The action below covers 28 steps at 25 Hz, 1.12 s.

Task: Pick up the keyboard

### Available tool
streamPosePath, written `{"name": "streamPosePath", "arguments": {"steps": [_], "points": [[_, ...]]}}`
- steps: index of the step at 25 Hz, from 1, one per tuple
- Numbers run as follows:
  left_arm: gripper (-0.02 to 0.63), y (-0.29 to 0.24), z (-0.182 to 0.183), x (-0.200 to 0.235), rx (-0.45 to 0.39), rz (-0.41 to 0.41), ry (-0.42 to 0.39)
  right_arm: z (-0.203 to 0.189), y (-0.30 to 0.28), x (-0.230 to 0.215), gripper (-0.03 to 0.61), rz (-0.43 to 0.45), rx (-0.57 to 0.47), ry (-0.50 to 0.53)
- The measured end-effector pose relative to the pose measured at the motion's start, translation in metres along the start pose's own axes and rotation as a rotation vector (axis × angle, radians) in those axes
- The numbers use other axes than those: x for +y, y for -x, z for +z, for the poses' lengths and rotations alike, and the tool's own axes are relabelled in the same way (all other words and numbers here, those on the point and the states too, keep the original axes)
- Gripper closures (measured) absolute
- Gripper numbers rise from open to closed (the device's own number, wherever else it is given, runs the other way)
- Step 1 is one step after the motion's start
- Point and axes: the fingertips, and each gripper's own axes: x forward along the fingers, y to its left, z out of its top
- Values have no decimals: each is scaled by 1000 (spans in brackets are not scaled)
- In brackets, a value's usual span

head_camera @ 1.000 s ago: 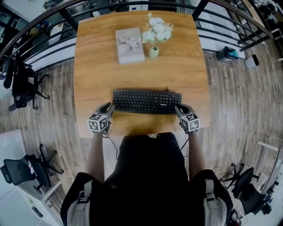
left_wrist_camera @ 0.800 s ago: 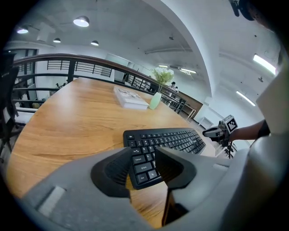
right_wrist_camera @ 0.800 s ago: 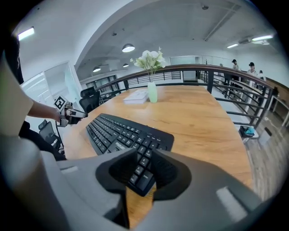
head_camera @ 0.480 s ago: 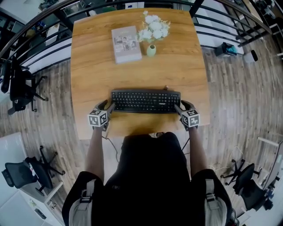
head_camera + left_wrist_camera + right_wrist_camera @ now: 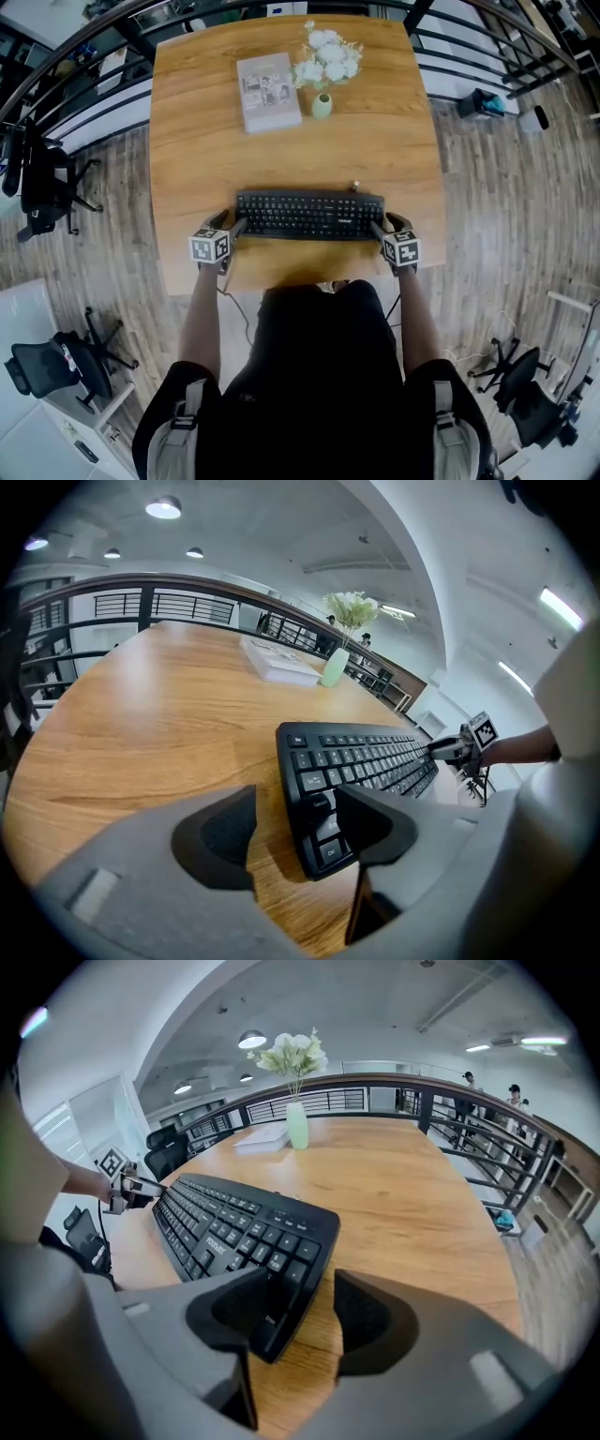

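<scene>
A black keyboard (image 5: 309,215) lies flat near the front edge of the wooden table (image 5: 281,159). My left gripper (image 5: 228,223) is at its left end and my right gripper (image 5: 384,223) at its right end. In the left gripper view the keyboard's (image 5: 375,761) near corner sits between the jaws of the left gripper (image 5: 295,808), which are opening; the pads stand clear of it. The right gripper view shows the same: the right gripper (image 5: 300,1297) straddles the keyboard's (image 5: 234,1227) corner, its jaws opening and not pressing on it.
A grey book (image 5: 269,92) and a small vase of white flowers (image 5: 322,105) stand at the table's far side. A dark railing (image 5: 84,84) curves round behind. Office chairs (image 5: 47,187) stand on the wooden floor at the left. The table's front edge is right under the grippers.
Both grippers' jaws have spread wider at the keyboard's ends. Grippers and keyboard have sunk a little toward the tabletop, where the keyboard now rests.
</scene>
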Motion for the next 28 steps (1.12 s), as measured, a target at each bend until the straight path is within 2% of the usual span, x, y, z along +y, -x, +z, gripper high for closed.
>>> {"name": "streamPosePath", "arguments": {"steps": [14,23,26,28], "points": [[339,-10,-3,2,18,-67,25,-5,-4,-4,342,82,-22,-142],[330,-11,3,-5,-33,-132,77,-4,-3,0,342,97,-20,-141],[330,-18,6,-16,-35,-169,67,-3,-4,-1,342,100,-19,-144],[321,-22,7,-20,-35,-166,63,-4,-4,1,345,109,-18,-153]]}}
